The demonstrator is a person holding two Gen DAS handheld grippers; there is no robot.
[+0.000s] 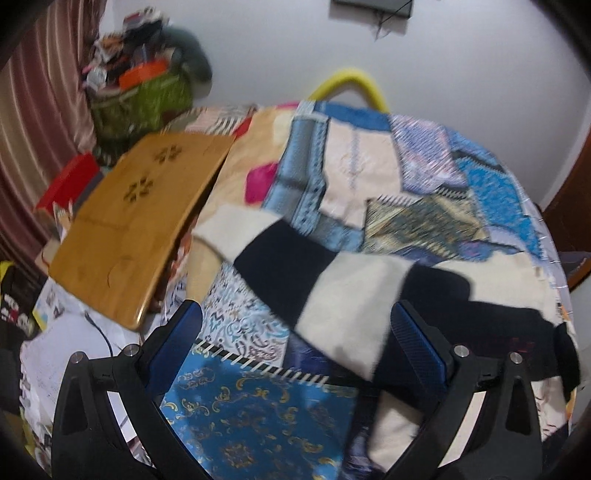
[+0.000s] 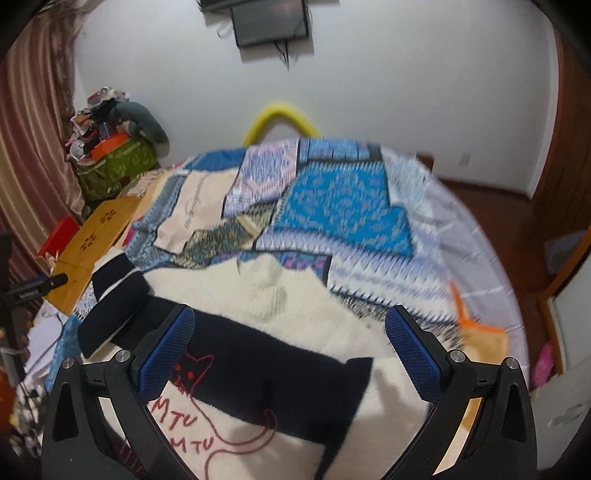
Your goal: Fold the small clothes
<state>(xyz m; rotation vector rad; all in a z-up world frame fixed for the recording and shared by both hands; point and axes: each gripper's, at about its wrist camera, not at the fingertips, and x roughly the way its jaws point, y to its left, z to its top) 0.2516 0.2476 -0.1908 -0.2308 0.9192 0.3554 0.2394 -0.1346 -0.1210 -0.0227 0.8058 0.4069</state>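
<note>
In the right wrist view the right gripper [image 2: 288, 354] is seen with its blue pads spread wide and nothing held between them. Directly beneath it lies the sweater [image 2: 295, 369], cream with broad black bands and a red cat outline drawn at about 7 o'clock. The left gripper [image 1: 295, 350] is likewise wide open and empty, set over a striped sleeve [image 1: 295, 266] that runs from 10 o'clock towards 4 o'clock. The garment is spread on a patchwork quilt [image 2: 332, 206], not yet folded.

Several slips can be foreseen. The quilt could be pinched together with the knit, since both are soft and lie in contact, and would then be dragged along. A single layer only might be caught, so that the fold would come out skewed. The sleeve ends close to the wooden board [image 1: 140, 221] at 9 o'clock and could snag there.

The cat motif and the sweater's body are shown only by the right camera; the sleeve's full run is given only by the left. Farthest off, a yellow hoop [image 2: 280, 118] and a wall screen [image 2: 271, 22] are seen at 12 o'clock.
</note>
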